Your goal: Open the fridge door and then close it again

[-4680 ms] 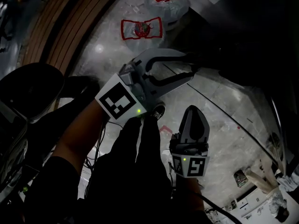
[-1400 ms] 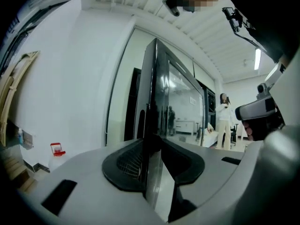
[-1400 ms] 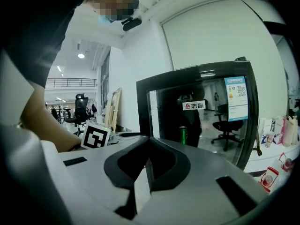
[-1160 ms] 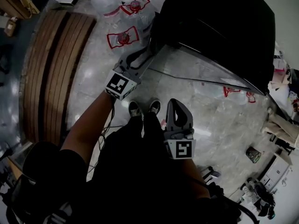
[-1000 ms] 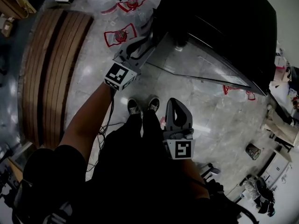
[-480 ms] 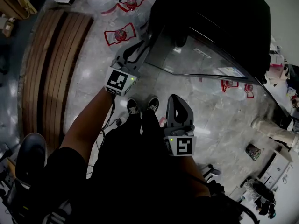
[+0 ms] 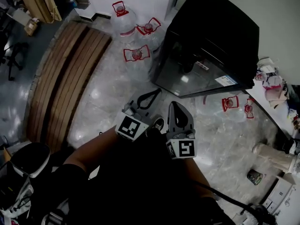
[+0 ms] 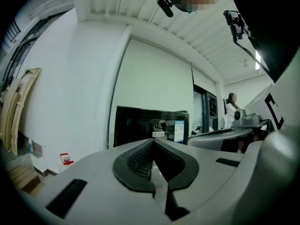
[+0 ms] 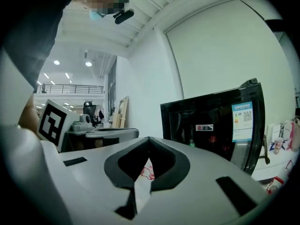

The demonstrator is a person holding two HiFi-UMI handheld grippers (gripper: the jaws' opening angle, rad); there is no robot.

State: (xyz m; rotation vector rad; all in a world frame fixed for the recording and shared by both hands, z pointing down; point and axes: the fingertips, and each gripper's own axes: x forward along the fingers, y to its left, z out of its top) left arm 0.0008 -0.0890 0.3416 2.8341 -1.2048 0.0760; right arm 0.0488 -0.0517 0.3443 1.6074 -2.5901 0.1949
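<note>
The black fridge (image 7: 211, 41) stands on the floor ahead of me, and its glass door (image 7: 197, 74) looks closed flush with the cabinet. My left gripper (image 7: 157, 91) hangs in the air short of the fridge's left front corner, touching nothing, its jaws shut and empty. In the left gripper view the jaws (image 8: 153, 139) meet at the tip, with the fridge (image 8: 140, 125) beyond them. My right gripper (image 7: 175, 105) hangs beside it, also shut and empty. The right gripper view shows its tips (image 9: 149, 138) together and the fridge (image 9: 211, 125) at the right.
Large water bottles with red labels (image 7: 137, 55) stand left of the fridge, and more (image 7: 229, 103) lie at its right. A wooden slatted platform (image 7: 65, 74) runs along the left. Cluttered shelves (image 7: 276, 93) fill the right edge. My shoe (image 7: 158, 123) shows below the grippers.
The left gripper has left the door edge, drawn back toward me and shut. The door, ajar before, now looks closed. The right gripper rose a little.
</note>
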